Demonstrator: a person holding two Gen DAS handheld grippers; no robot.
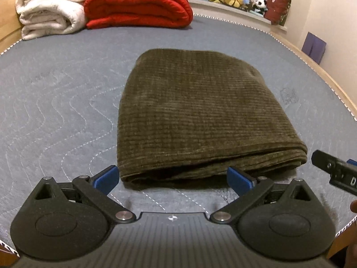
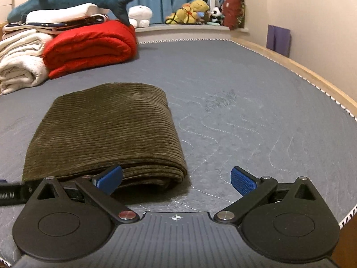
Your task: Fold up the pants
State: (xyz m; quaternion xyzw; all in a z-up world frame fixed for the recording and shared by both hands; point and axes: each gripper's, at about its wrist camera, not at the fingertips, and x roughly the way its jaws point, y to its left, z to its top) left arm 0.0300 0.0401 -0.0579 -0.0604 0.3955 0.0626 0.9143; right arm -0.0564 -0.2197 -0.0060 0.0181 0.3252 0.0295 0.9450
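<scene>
Olive-brown corduroy pants (image 1: 196, 111) lie folded into a thick rectangle on the grey quilted mattress (image 1: 55, 102). My left gripper (image 1: 173, 178) is wide open just in front of the near folded edge, its blue pads (image 1: 107, 178) apart and holding nothing. In the right wrist view the pants (image 2: 107, 134) lie left of centre. My right gripper (image 2: 176, 179) is open at their near right corner, its left pad (image 2: 110, 177) in front of the layered edge and its right pad over bare mattress (image 2: 256, 122). The right gripper's tip (image 1: 334, 172) shows at the left view's right edge.
A red quilt (image 1: 138, 6) and a rolled white blanket (image 1: 49, 6) lie at the mattress's far left. A plush shark (image 2: 73, 0) tops the pile. Soft toys (image 2: 196, 11) line the window ledge. The wooden bed frame (image 2: 312, 76) runs along the right, by the wall.
</scene>
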